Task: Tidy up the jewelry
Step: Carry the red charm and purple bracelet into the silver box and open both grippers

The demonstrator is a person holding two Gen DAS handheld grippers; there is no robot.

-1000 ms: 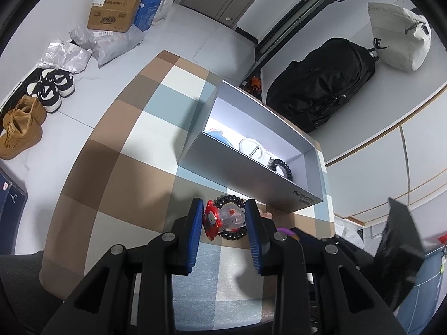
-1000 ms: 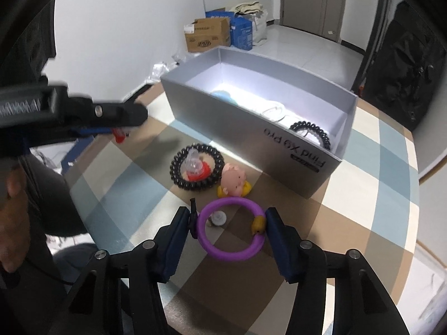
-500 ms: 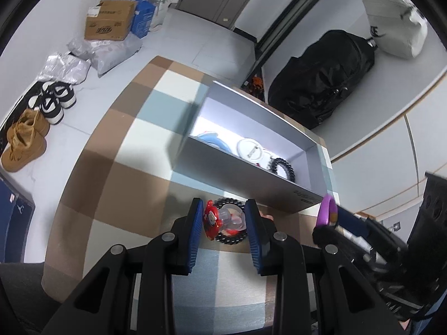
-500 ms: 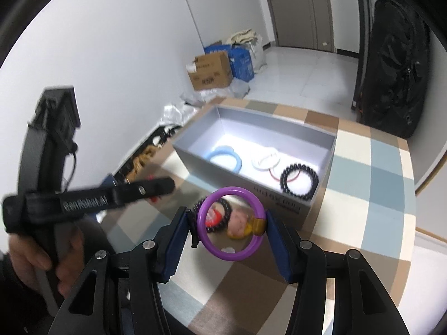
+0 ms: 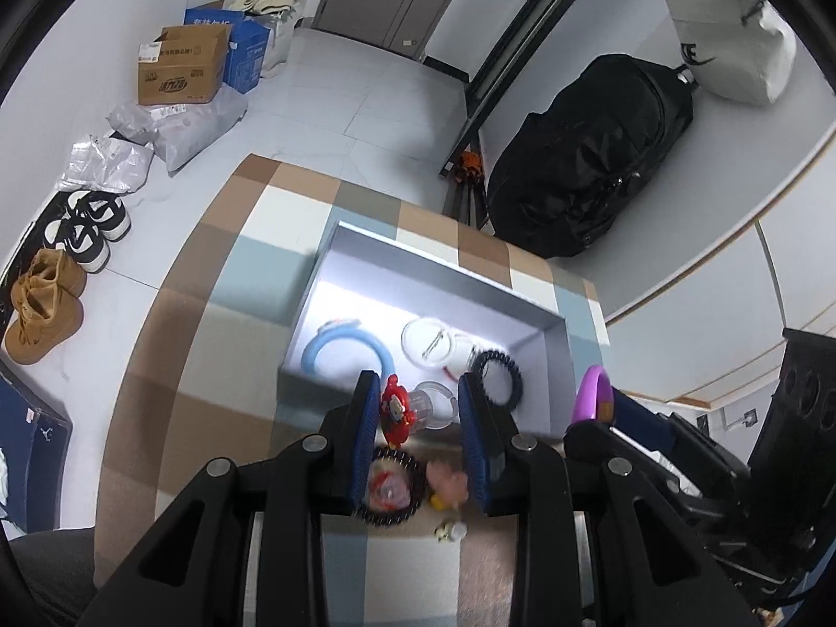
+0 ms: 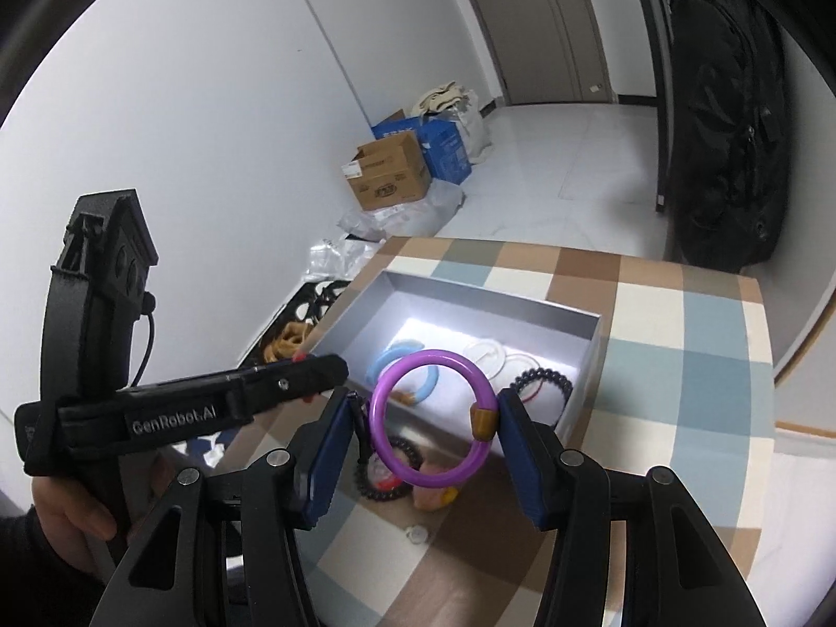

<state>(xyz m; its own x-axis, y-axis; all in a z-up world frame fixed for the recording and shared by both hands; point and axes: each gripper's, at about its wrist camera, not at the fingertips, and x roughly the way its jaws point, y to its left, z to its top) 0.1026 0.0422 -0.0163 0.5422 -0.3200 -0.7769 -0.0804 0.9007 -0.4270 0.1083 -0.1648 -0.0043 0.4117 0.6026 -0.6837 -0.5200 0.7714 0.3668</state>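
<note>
Right tongs (image 6: pixel 431 431) grip a purple ring (image 6: pixel 431 420) across its rim; left tongs (image 5: pixel 418 413) pinch a clear red-capped charm (image 5: pixel 415 407). Both look light, rigid, slippery, hovering above the counter (image 6: pixel 679 376) near the box (image 6: pixel 585 366).

Both wrist cameras look steeply down along their fingers, raised above the checked table's (image 5: pixel 172 366) near edge; both share the grey box (image 6: pixel 585 360) mid-table.
</note>
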